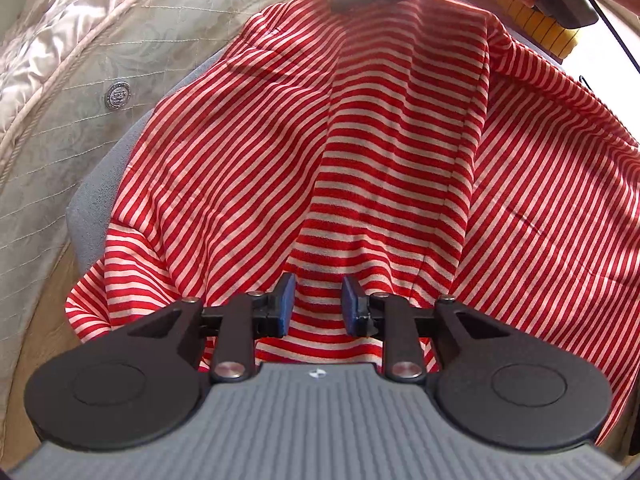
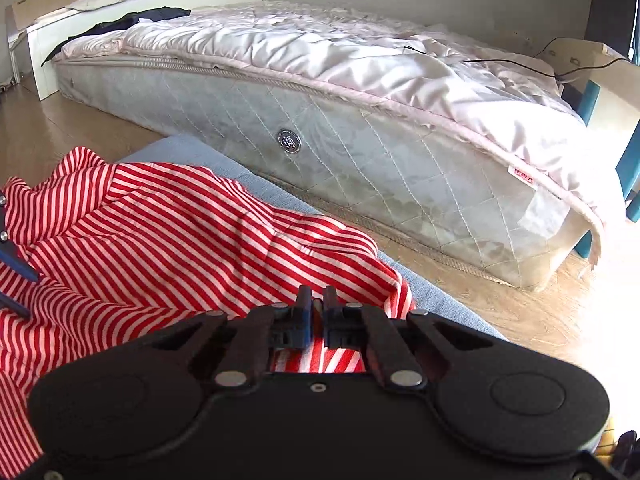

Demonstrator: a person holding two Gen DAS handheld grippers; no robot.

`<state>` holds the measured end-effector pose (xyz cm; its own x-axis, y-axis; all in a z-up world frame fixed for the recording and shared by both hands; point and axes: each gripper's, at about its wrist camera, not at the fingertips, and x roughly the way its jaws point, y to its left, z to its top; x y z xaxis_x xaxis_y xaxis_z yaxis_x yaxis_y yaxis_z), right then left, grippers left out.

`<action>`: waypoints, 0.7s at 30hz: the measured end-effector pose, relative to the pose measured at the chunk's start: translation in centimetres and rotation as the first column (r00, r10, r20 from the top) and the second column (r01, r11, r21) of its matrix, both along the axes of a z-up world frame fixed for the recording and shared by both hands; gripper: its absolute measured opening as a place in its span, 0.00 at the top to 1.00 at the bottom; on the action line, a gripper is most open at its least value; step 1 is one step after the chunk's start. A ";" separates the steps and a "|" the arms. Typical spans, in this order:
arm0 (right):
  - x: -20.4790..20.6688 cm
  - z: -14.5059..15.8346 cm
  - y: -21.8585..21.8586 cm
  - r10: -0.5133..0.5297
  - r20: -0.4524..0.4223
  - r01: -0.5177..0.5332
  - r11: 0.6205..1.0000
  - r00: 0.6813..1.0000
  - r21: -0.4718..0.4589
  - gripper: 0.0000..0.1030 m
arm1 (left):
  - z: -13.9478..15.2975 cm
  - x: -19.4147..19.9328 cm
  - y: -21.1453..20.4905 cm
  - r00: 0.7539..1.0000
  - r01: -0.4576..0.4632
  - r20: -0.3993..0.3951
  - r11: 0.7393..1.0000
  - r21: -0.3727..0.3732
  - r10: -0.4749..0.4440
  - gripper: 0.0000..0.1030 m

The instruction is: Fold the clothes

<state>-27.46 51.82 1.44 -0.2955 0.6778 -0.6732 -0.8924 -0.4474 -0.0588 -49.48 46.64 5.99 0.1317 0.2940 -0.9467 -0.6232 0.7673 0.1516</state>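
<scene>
Red-and-pink striped garment lies between the left gripper's parted fingers; the right gripper pinches its edge.

Black linkages, blue-padded jaws, silver rivets

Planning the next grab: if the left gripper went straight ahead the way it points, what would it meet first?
The left gripper, fingers open, would most likely meet the raised fold of the striped garment just ahead of it. Exact depth is unclear.

Soft matt striped cloth garment, glossy satin quilt, matt black plastic left gripper.
</scene>
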 end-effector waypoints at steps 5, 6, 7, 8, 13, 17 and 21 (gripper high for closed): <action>1.0 0.7 0.5 -0.017 -0.024 0.018 1.000 1.000 0.025 0.99 | -0.1 0.1 0.0 1.000 0.001 -0.007 1.000 0.002 -0.001 0.71; 1.2 0.8 0.6 -0.021 -0.028 0.022 0.999 0.999 0.030 0.99 | -0.2 0.1 0.0 1.000 0.003 -0.008 1.000 0.002 -0.003 0.70; 1.4 1.0 0.7 -0.024 -0.033 0.025 0.999 0.999 0.035 0.99 | -0.3 0.2 0.0 1.000 0.005 -0.010 1.000 0.002 -0.005 0.70; 1.6 1.1 0.8 -0.027 -0.038 0.029 0.999 0.999 0.040 0.99 | -0.3 0.2 0.0 1.000 0.008 -0.012 1.000 -0.001 -0.008 0.70; 2.0 1.7 0.1 0.053 -0.036 -0.051 0.997 0.998 0.059 0.93 | 0.3 -1.3 0.1 1.000 0.006 0.013 1.000 -0.028 -0.006 0.56; 1.5 1.7 -2.2 0.161 -0.052 -0.160 0.987 0.986 0.022 0.81 | 1.2 -3.3 -0.5 0.996 0.063 0.059 0.997 -0.041 -0.060 0.46; 0.5 1.5 -4.5 0.253 -0.054 -0.254 0.967 0.966 -0.006 0.72 | 0.4 -4.4 -0.6 0.996 0.083 0.043 0.996 -0.036 -0.081 0.39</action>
<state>-26.93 47.32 2.92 -0.4921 0.5676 -0.6600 -0.7512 -0.6601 -0.0076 -53.88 46.02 6.42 0.1928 0.2452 -0.9501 -0.5629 0.8207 0.0975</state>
